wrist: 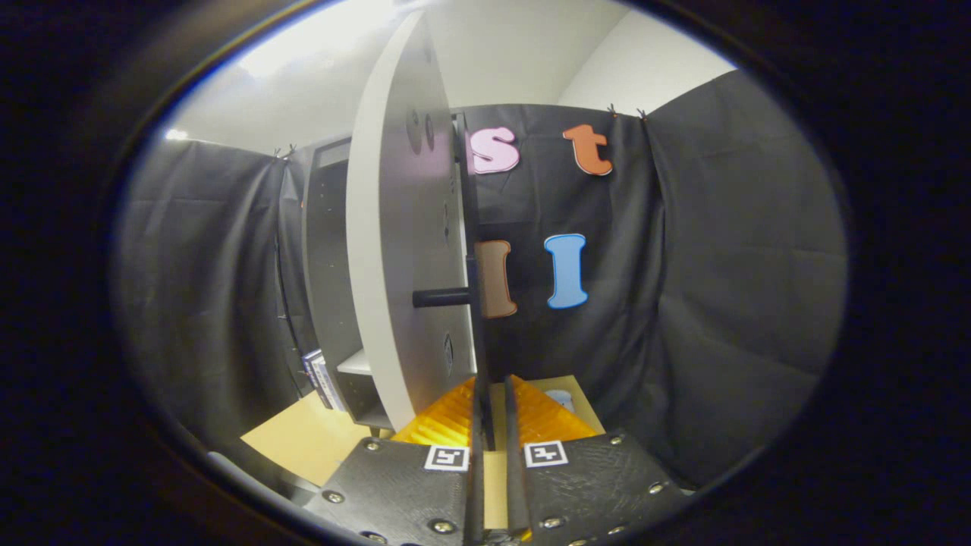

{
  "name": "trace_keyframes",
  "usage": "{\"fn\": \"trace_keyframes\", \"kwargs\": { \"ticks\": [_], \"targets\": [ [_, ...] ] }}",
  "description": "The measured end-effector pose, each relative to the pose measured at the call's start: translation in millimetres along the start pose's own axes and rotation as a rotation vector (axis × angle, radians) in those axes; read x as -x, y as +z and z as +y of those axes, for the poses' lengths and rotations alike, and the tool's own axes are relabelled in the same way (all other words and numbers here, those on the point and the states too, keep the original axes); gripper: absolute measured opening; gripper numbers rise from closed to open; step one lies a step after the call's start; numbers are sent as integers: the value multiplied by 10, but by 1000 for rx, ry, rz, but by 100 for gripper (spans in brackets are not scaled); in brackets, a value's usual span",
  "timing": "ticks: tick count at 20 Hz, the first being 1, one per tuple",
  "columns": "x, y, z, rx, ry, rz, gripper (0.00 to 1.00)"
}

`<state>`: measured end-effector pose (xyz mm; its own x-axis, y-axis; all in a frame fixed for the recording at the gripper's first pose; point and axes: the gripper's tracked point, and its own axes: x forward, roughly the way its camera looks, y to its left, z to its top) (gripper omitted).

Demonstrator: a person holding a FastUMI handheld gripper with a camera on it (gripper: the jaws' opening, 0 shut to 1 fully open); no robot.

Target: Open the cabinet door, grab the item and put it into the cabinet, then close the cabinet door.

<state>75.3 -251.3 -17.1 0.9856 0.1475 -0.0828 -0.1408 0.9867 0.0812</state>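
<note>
Standing close behind, I see the tongs (491,425) drawn nearly together with only a thin gap between the fingers; the lower edge of the cabinet door (402,250) sits in or just above that gap, and whether both fingers actually press on it I cannot tell. Just ahead, that pale, flat door stands swung well out, seen almost edge-on, with a dark bar handle (441,297) sticking out of its face and a few round drill holes. Under it lies the light wooden desk (303,436). Beyond the door, to its left, the dark cabinet (328,265) shows an open compartment with a pale shelf (355,362). Beside the cabinet's foot, what looks like a small box or book (318,375) stands upright on the desk; whether that is the item to store is unclear. Past the fingertips a small pale object (561,397) lies on the desk, too blurred to name.

By my reckoning the opening is done or nearly so; grabbing the item, stowing it and closing the door all remain.
</note>
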Motion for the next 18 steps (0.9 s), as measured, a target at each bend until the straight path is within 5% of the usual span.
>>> {"fn": "trace_keyframes", "kwargs": {
  "ticks": [14,18],
  "targets": [
    [809,176,435,-31,-116,-97,12],
    [844,-12,884,-38,-111,-83,27]
  ]
}}
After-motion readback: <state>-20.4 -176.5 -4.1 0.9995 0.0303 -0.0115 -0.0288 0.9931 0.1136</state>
